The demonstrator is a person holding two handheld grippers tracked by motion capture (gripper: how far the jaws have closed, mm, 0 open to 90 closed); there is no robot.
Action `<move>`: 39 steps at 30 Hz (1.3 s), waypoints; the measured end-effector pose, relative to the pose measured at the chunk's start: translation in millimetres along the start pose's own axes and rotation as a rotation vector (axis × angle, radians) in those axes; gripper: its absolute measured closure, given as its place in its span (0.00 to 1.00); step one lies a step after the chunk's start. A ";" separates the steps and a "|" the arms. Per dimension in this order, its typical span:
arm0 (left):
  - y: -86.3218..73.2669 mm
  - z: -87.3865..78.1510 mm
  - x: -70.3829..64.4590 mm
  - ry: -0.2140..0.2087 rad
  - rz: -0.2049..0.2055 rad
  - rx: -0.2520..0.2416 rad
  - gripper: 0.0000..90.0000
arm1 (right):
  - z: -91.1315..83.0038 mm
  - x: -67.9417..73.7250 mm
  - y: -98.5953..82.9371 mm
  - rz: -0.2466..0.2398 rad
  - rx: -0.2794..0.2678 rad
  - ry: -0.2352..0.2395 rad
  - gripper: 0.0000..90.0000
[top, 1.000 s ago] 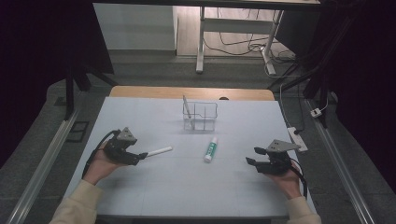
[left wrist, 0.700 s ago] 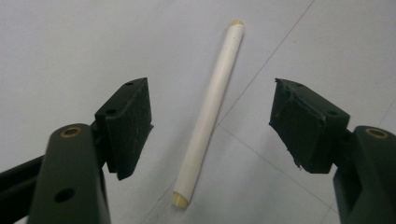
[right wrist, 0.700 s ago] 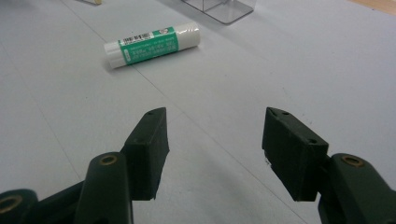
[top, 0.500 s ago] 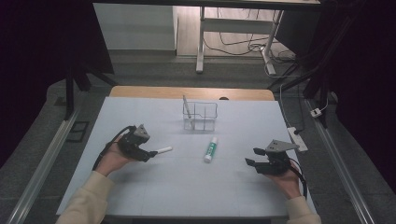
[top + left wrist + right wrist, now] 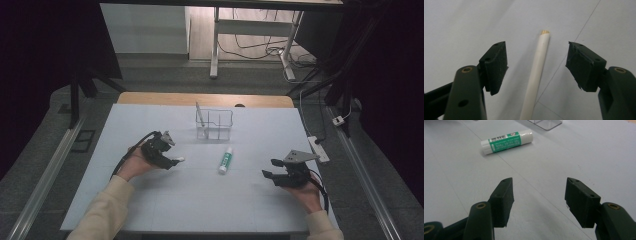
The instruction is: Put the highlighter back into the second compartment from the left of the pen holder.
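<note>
A thin white stick (image 5: 536, 75) lies flat on the white table, its wooden-looking tip pointing away. My left gripper (image 5: 537, 65) is open and straddles it, jaws on either side without touching; in the high view the left gripper (image 5: 167, 161) hovers over the stick's tip (image 5: 178, 159). A green-and-white glue stick (image 5: 225, 160) lies in the middle of the table, also seen at the top of the right gripper view (image 5: 506, 141). My right gripper (image 5: 267, 175) is open at the right, empty, apart from the glue stick. A clear plastic holder (image 5: 214, 124) stands behind, with one white stick leaning in it.
The white table (image 5: 210, 205) has a wooden strip along its far edge. A white power strip (image 5: 319, 148) lies at the table's right edge. Cables trail from both grippers. A corner of the clear holder (image 5: 545, 123) shows at the top of the right gripper view.
My left gripper has moved right and forward along the white stick, so it now covers most of it. The right gripper has stayed in place.
</note>
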State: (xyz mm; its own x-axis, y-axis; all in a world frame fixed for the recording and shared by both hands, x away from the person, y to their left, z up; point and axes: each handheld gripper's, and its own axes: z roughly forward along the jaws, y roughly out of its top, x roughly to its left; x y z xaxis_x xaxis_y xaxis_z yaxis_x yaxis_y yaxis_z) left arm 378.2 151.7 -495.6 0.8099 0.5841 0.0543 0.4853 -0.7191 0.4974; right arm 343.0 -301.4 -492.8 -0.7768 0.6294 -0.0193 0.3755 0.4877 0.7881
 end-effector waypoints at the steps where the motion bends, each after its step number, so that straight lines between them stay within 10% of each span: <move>1: 1.1 2.1 0.2 -0.004 0.000 0.007 0.38 | 0.2 0.0 0.0 -0.001 0.002 0.001 0.44; 20: 11.6 24.1 1.9 -0.062 0.060 0.085 0.51 | 0.3 -2.2 -1.6 0.009 0.009 -0.002 0.44; 39: 16.1 27.2 -7.1 -0.090 0.195 0.127 0.86 | -1.6 -1.7 0.1 0.025 -0.012 0.016 0.44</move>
State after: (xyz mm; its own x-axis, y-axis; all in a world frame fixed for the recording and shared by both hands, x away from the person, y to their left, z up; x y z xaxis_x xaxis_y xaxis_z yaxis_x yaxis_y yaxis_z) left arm 389.2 125.7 -511.5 0.9154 0.3983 0.0586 0.3502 -0.8595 0.3722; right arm 343.6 -303.4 -491.7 -0.7756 0.6311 0.0102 0.3888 0.4649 0.7954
